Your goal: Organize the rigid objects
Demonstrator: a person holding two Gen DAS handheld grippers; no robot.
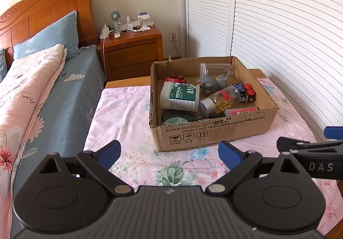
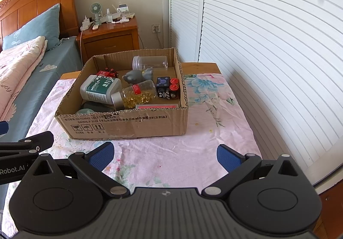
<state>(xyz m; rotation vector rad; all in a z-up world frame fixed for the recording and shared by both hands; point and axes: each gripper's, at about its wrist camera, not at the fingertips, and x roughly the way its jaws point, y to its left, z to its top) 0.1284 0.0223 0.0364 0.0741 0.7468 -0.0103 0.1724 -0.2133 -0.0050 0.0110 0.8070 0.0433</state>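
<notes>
An open cardboard box (image 1: pixel 214 135) (image 2: pixel 128 124) stands on a table with a pink floral cloth. Inside lie a white "MEDICAL" bottle (image 1: pixel 180 96) (image 2: pixel 99 89), a clear bottle of yellow capsules (image 1: pixel 220 99) (image 2: pixel 137 95), a grey animal toy (image 1: pixel 211 84) (image 2: pixel 135 77), an empty clear jar (image 1: pixel 216 69) (image 2: pixel 150 62), black toy blocks with red knobs (image 1: pixel 245 92) (image 2: pixel 168 87), a red toy car (image 1: pixel 175 79) (image 2: pixel 107 72) and a red flat case (image 1: pixel 240 112) (image 2: pixel 157 106). My left gripper (image 1: pixel 169 153) and right gripper (image 2: pixel 165 154) are open and empty, in front of the box.
A bed with a pink quilt (image 1: pixel 27 93) and a blue pillow (image 1: pixel 49 35) lies to the left. A wooden nightstand (image 1: pixel 133 50) with a small fan and clutter stands behind. White louvered doors (image 1: pixel 278 35) line the right side. The floral cloth (image 2: pixel 214 110) covers the table.
</notes>
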